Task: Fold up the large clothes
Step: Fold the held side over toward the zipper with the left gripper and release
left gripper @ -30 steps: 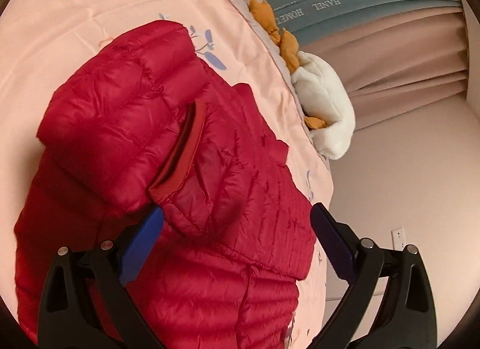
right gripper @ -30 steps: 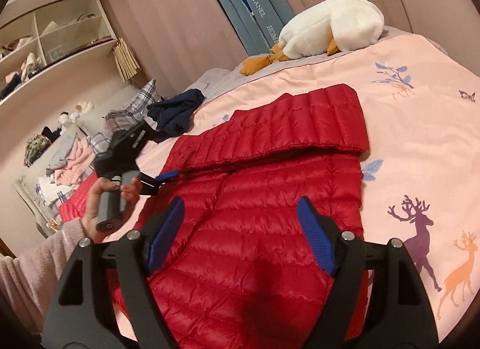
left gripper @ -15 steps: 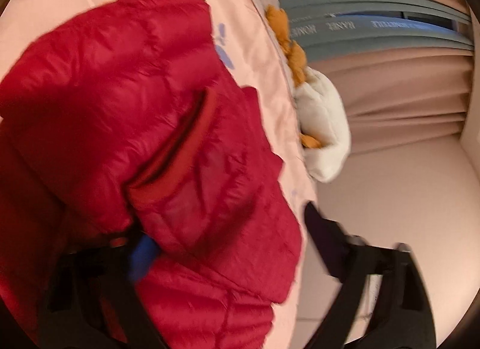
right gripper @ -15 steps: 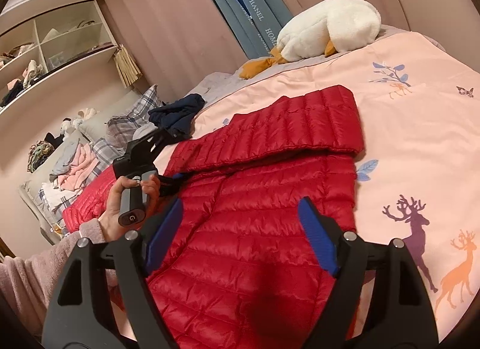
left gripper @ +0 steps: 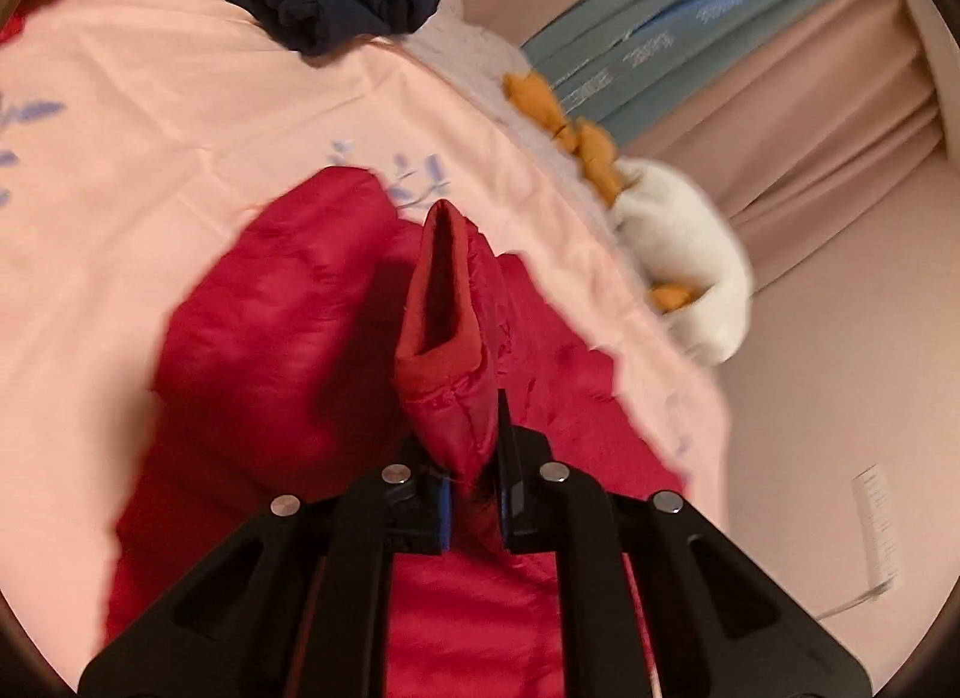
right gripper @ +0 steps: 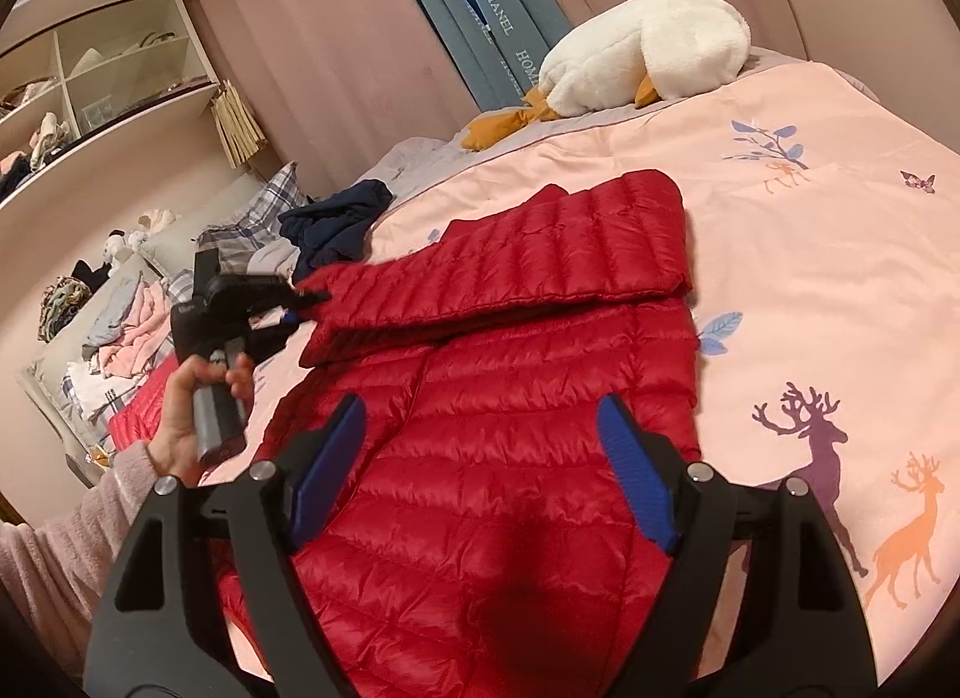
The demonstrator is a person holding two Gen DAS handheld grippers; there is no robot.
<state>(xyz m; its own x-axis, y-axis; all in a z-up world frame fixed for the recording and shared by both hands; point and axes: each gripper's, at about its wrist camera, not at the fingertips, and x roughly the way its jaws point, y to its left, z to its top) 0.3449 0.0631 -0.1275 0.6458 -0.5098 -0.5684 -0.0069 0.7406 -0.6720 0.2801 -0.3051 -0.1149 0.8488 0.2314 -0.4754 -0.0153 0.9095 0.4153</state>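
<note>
A red quilted down jacket [right gripper: 510, 446] lies flat on the pink bedspread [right gripper: 810, 254], one sleeve [right gripper: 540, 254] folded across its chest. In the left wrist view the sleeve cuff [left gripper: 447, 338] stands pinched up between the blue pads, with my left gripper [left gripper: 474, 494] shut on it. The right wrist view shows that same left gripper [right gripper: 300, 305], held in a person's hand [right gripper: 192, 416], at the cuff end of the sleeve and lifted a little off the bed. My right gripper [right gripper: 480, 458] hovers open above the jacket's lower body, nothing between its fingers.
A white plush goose [right gripper: 648, 50] lies at the head of the bed by the curtains. A dark blue garment [right gripper: 336, 218] is bunched beyond the jacket. More clothes [right gripper: 120, 332] are piled left of the bed, under wall shelves [right gripper: 90, 80].
The left gripper's jaws have come together on the sleeve cuff and lifted it off the jacket body. The right gripper has stayed where it was, still open.
</note>
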